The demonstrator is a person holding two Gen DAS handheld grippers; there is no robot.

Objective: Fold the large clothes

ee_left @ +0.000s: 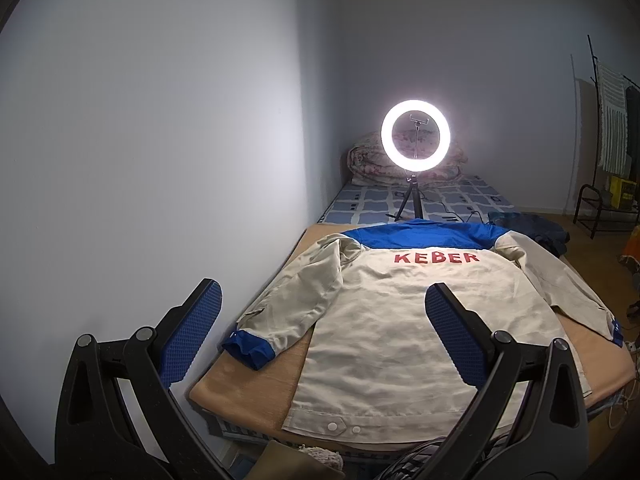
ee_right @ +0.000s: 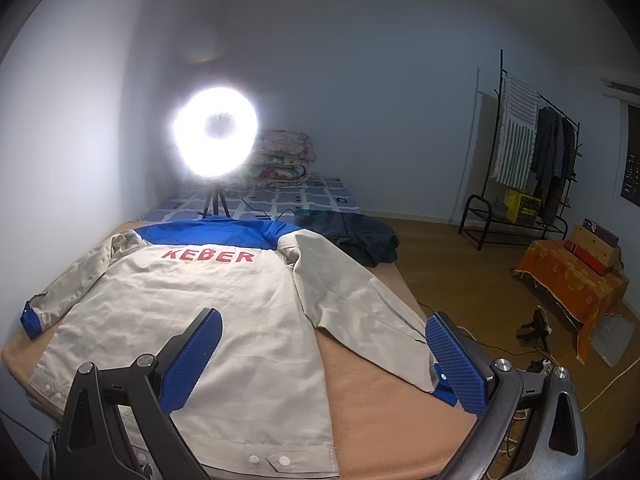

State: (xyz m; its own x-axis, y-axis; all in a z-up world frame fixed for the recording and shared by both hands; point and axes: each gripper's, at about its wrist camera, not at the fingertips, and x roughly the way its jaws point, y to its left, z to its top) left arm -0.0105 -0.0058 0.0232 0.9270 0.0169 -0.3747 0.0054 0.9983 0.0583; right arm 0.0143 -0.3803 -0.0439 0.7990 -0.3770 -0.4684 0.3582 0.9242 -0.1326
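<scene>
Cream-and-blue jacket lies flat, back up, sleeves spread, on the tan bed cover, ahead of and below both jaws. Left gripper: jaws wide apart, empty, above hem. Right gripper: jaws wide apart, empty, right pad over the blue cuff.

— What's the room like?
— Plain pale walls meet in a corner, and the floor is wood.
— Any light?
— A lit ring light stands on a small tripod on the bed, folded quilts behind it.
— And on the right?
— A black clothes rack with hanging garments, and an orange-draped box.
</scene>
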